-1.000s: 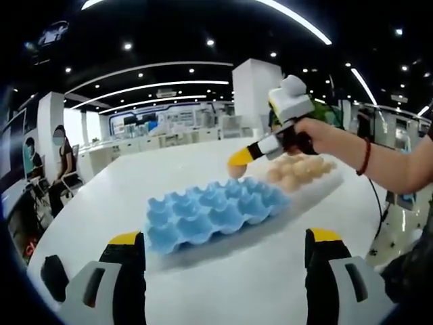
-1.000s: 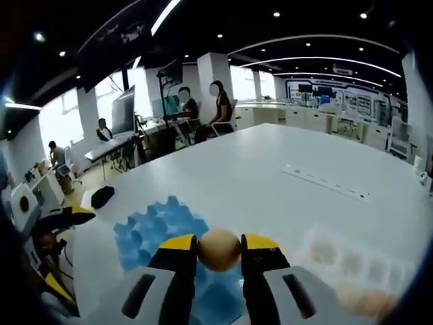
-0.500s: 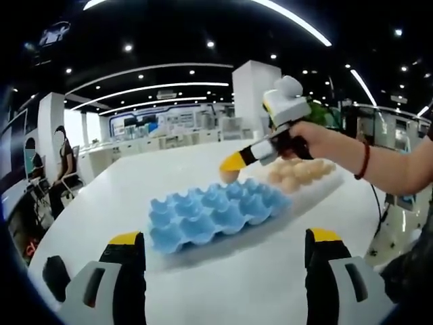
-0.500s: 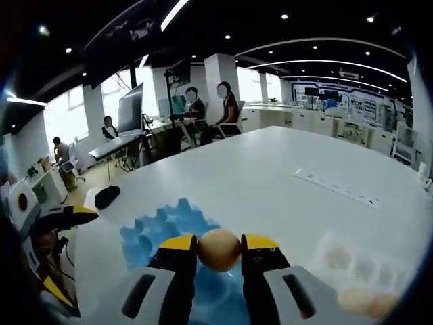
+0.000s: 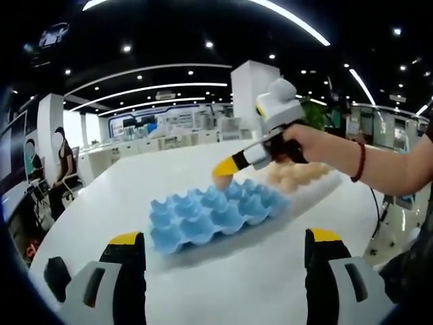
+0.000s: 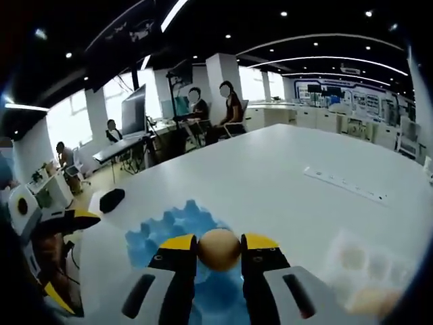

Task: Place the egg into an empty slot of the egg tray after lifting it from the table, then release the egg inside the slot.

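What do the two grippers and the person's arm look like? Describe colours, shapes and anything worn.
The left gripper has grey fingers with yellow tips over black. The right gripper has the same colours and a white box on top in the left gripper view. The arm holding it wears a thin red wristband.

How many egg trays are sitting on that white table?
2: a blue egg tray in the middle, its slots looking empty, and a clear tray just beyond it holding eggs. The right gripper holds one egg.
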Motion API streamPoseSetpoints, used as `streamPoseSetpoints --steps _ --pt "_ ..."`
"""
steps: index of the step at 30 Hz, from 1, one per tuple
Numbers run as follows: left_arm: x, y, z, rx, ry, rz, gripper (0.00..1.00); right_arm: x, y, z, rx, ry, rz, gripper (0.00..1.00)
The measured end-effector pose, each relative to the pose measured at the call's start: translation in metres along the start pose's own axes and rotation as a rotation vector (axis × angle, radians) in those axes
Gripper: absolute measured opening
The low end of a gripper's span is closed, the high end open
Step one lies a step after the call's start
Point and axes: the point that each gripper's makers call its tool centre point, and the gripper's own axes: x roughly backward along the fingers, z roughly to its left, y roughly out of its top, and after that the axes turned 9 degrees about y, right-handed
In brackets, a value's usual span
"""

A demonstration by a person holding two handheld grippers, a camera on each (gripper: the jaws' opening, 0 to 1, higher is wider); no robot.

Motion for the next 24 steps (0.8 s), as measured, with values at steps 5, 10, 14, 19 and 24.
streamPoseSetpoints --steps 5,10,14,19,24 --pt "-0.001 -0.001 0.000 0.002 0.001 0.005 1.00 -0.008 0.004 0.005 0.029 0.005 -0.006 0.27" --pt "-0.002 -0.002 0.000 -0.003 0.001 0.006 1.00 -0.013 0.010 0.011 0.041 0.022 -0.020 0.27" --pt "-0.003 -0.001 -0.002 -0.002 0.001 0.007 0.99 -0.020 0.013 0.015 0.051 0.026 -0.020 0.27" --pt "-0.003 -0.002 -0.003 -0.004 -0.002 0.014 0.99 -0.026 0.013 0.023 0.040 0.041 -0.024 0.27" --pt "-0.003 -0.001 -0.004 -0.003 -0.003 0.010 0.99 -0.034 0.013 0.033 0.065 0.057 -0.017 0.27"
